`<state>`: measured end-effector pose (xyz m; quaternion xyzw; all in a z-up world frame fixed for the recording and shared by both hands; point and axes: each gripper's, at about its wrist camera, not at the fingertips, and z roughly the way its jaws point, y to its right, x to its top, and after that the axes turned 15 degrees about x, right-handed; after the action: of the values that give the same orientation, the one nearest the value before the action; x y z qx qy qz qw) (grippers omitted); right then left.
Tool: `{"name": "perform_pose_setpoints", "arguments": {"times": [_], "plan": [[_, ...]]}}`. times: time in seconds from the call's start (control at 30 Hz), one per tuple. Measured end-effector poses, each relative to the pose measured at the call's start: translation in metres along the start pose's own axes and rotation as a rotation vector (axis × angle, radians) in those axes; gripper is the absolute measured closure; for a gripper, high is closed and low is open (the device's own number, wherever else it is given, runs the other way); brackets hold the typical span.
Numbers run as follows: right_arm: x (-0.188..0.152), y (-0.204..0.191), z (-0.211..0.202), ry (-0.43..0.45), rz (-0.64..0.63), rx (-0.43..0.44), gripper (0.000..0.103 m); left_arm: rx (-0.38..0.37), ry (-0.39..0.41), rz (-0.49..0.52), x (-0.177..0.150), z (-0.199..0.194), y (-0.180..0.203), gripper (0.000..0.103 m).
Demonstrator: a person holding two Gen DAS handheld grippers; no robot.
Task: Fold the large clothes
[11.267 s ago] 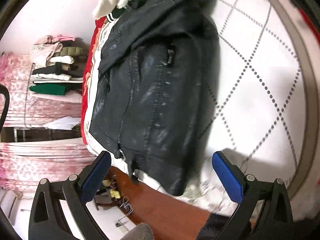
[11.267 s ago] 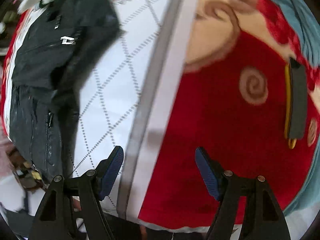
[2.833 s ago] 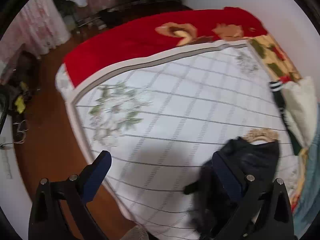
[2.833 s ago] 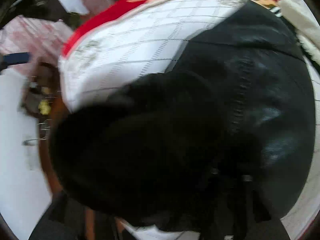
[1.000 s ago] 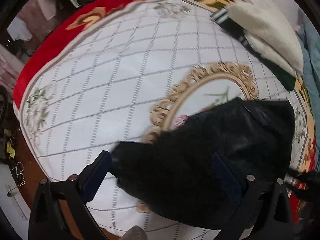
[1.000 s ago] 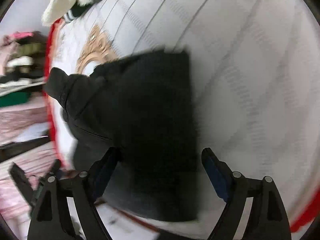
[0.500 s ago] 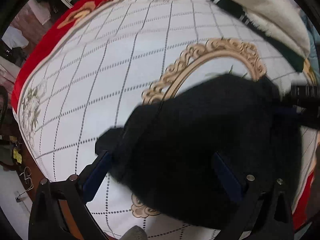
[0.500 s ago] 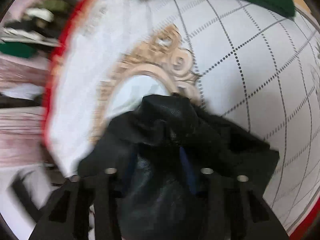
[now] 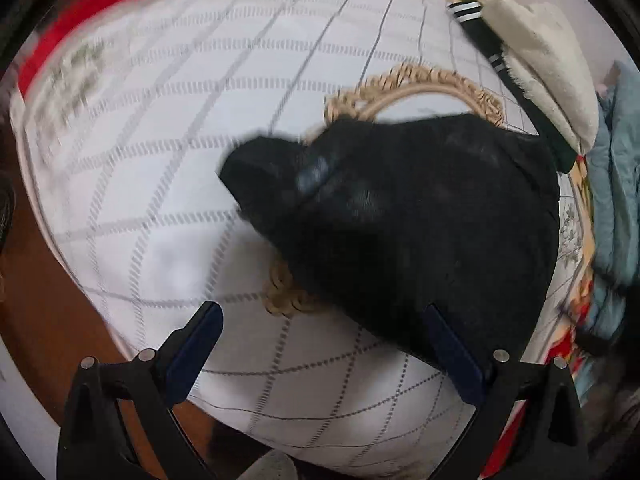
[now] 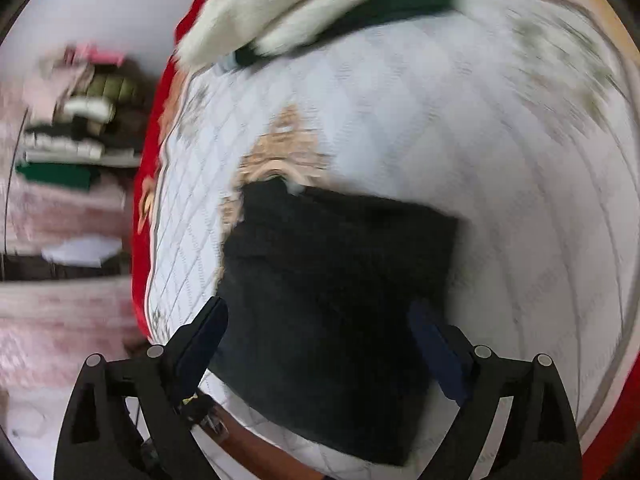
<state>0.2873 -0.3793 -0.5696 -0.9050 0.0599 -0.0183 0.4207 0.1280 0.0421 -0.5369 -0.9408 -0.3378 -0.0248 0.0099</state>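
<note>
A black jacket [image 9: 420,232] lies folded into a compact bundle on the white quilted bedspread [image 9: 168,152], over its gold oval motif. In the right wrist view the jacket [image 10: 332,292] shows as a roughly square dark block. My left gripper [image 9: 324,352] is open and empty, above the near edge of the jacket. My right gripper [image 10: 324,344] is open and empty, its fingers straddling the jacket from above. Both views are blurred by motion.
A cream fleece garment with dark green striped trim [image 9: 536,76] lies at the far right of the bed, next to light blue clothes [image 9: 616,208]. A shelf of stacked folded clothes [image 10: 76,128] stands beyond the bed's red border [image 10: 148,200]. Brown floor [image 9: 44,312] lies below the bed edge.
My right gripper was shut on the jacket half a second ago; it is now open and drawn back. The jacket has settled flatter on the bed. The left camera has swung.
</note>
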Motion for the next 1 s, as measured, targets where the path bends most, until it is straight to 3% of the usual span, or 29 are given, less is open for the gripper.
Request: {"name": "perform_pose_setpoints", "arguments": {"times": [0.03, 0.17, 0.2, 0.27, 0.37, 0.57, 0.63, 0.73, 0.83, 1.0], "plan": [[-0.005, 0.018, -0.002, -0.014, 0.031, 0.009, 0.009, -0.026, -0.012, -0.027, 0.0, 0.008, 0.001, 0.001], [-0.025, 0.081, 0.03, -0.083, 0.166, 0.181, 0.009, -0.128, -0.029, -0.126, 0.01, 0.031, 0.004, 0.001], [-0.026, 0.096, 0.046, -0.098, 0.197, 0.263, 0.009, -0.152, -0.027, -0.143, 0.013, 0.034, 0.005, 0.001], [-0.02, 0.106, 0.064, -0.084, 0.219, 0.358, 0.006, -0.184, -0.001, -0.177, 0.021, 0.039, 0.008, 0.001], [-0.002, 0.098, 0.086, -0.14, 0.218, 0.472, 0.006, -0.211, 0.028, -0.197, 0.032, 0.044, 0.014, 0.001], [0.016, 0.073, 0.129, -0.243, 0.204, 0.461, 0.007, -0.239, 0.065, -0.218, 0.048, 0.052, 0.024, 0.001], [0.018, 0.069, 0.13, -0.236, 0.215, 0.462, 0.028, -0.259, 0.076, -0.23, 0.047, 0.049, 0.016, 0.001], [0.018, 0.063, 0.124, -0.216, 0.235, 0.554, 0.037, -0.276, 0.079, -0.25, 0.05, 0.053, 0.012, 0.001], [0.02, 0.062, 0.136, -0.229, 0.195, 0.487, 0.03, -0.281, 0.089, -0.251, 0.049, 0.056, 0.012, 0.001], [0.018, 0.063, 0.147, -0.212, 0.203, 0.502, 0.023, -0.286, 0.099, -0.231, 0.048, 0.055, 0.013, 0.001]]}}
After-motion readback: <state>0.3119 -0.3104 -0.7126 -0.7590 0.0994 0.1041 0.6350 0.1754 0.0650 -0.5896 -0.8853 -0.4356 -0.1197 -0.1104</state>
